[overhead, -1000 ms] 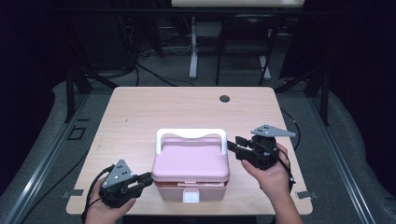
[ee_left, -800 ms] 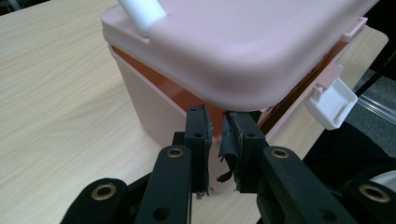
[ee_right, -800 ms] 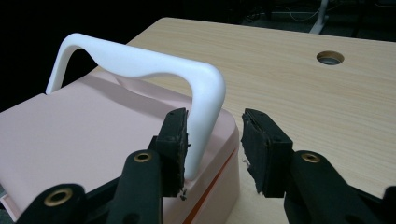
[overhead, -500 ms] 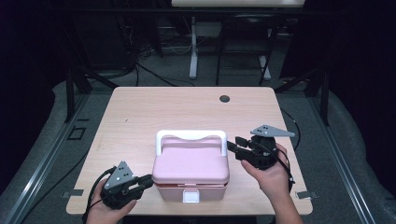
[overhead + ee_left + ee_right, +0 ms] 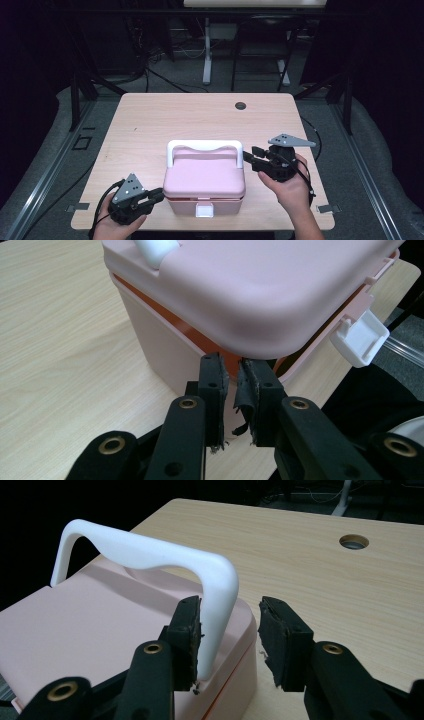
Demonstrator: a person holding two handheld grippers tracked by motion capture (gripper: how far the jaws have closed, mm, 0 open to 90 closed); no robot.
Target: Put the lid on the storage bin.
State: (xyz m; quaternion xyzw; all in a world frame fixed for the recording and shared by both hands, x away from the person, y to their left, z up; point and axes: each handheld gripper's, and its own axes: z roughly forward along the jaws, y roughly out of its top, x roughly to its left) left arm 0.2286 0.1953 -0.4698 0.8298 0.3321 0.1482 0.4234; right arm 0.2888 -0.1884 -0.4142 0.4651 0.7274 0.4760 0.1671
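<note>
Pink plastic, the lidded box [image 5: 205, 182] sits near the worktop's [image 5: 200, 115] six o'clock edge, its lid lifted slightly since a second ago, so opening looks underway. The left tongs [image 5: 234, 372], nearly pressed together, wedge under the lid's corner at eight o'clock. The right tongs [image 5: 227, 625], spread, straddle the white handle [image 5: 150, 555] at three o'clock without pinching it.

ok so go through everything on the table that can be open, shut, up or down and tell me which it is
pink box: lid lifted slightly, a gap along its rim
white handle: standing upright
white latch: undone, sticking out
left tool: nearly closed, tips at the lid's corner
right tool: open, around the handle's post
</note>
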